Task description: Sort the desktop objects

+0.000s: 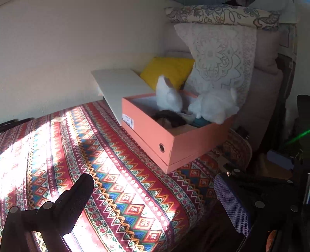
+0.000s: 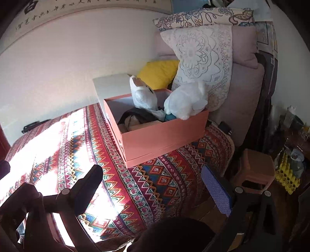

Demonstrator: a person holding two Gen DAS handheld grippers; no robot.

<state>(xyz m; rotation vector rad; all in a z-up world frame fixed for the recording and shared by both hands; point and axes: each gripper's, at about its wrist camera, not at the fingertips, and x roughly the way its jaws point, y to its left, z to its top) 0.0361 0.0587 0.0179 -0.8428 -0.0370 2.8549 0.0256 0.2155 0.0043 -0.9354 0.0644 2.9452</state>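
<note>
**A:** On the bed, right of centre: orange shoebox [image 2: 162, 135], lid off, seated in its own upturned lid. Sits on the patterned bedspread [image 2: 155, 182] (red, blue and green zigzag and diamond bands).

**B:** Contents?

**A:** Two white plush toys [image 2: 144, 95] [image 2: 187, 100] stick up above the rim at the far end. Dark rounded item [image 2: 139, 115] lower down, teal thing [image 2: 170, 116] beside it. Can't identify either.

**B:** Grippers?

**A:** Left gripper [image 1: 155, 199]: fingers spread wide, nothing between them, over the near part of the bedspread. Right gripper [image 2: 153, 186]: same, spread wide and empty. Both well short of the box. Each has one dark finger [image 2: 89, 188] and one with a purple mesh pad [image 2: 217, 192].

**B:** Surface?

**A:** Strong sun patch [image 1: 25, 147] across the left side, washes the pattern out to white there. Rest of the bedspread is bare apart from the box.

**B:** Room?

**A:** Plain white wall [image 1: 67, 48] behind the bed. White flat board [image 1: 120, 85] leans between wall and box. Yellow cushion [image 1: 168, 69] behind the box, lace-patterned pillow [image 2: 203, 58] next to it, floral pillow [image 2: 203, 17] stacked on top, pink upholstery [image 2: 246, 83] behind those. Right wrist view shows a strip of calligraphy [image 2: 77, 7] high on the wall and a brown plastic stool [image 2: 253, 168] on the floor right of the bed, cluttered items beyond it, too dim to sort out. Small black object [image 2: 33, 125] at the bed's far left edge, unclear what.
</note>
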